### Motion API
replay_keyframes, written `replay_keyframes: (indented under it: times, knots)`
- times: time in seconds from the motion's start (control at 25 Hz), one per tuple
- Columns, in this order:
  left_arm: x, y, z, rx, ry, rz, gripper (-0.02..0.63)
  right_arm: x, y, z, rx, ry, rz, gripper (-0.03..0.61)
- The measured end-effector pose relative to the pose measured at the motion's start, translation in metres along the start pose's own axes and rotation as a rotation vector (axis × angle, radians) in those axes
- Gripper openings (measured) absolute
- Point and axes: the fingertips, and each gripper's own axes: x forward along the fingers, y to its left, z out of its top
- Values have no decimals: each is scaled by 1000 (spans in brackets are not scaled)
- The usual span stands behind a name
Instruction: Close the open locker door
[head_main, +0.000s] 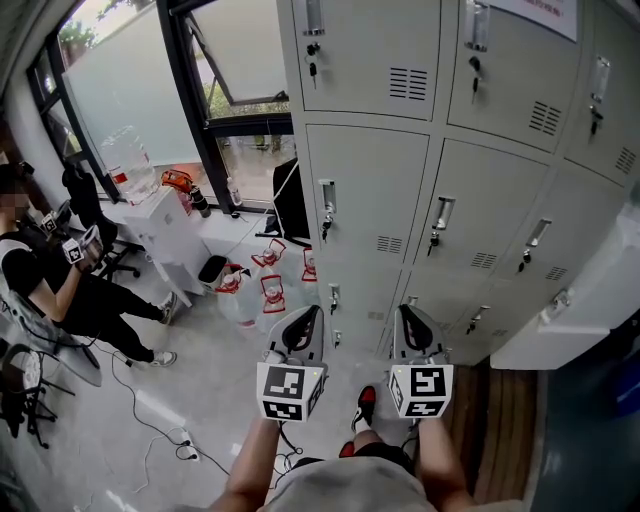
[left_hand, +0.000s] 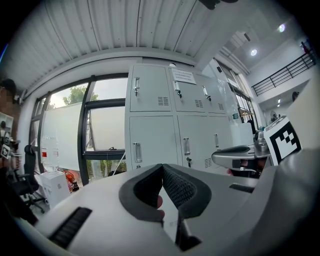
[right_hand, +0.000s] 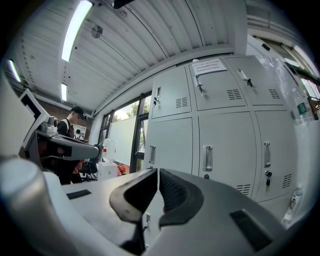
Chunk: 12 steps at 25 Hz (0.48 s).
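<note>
1. Open door (head_main: 575, 325): bottom row of the lockers (head_main: 370, 190), swung outward, to the right of the right hand-held gripper (head_main: 413, 310) and not touching it.
2. Right hand-held gripper: clenched, empty, facing closed lockers.
3. Left hand-held gripper (head_main: 308, 312): clenched, empty, just beside the right one.

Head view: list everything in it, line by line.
lockers: one bank, grey, top and right
open locker door: one, pale grey, lower right, swung out
water jugs: several, clear and red, floor beside the lockers
water dispenser: one, white, by the window at left
seated person: one, black clothes, left edge
left tongs: one, grey, bottom centre, shut
right tongs: one, grey, beside it, shut
</note>
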Motion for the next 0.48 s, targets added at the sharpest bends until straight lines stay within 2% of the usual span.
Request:
replay_keyframes:
  times: [0.48]
  knots:
    - [-2,-3,-2,-3,2,2,23,-1,1,1,-2,-4,10,25]
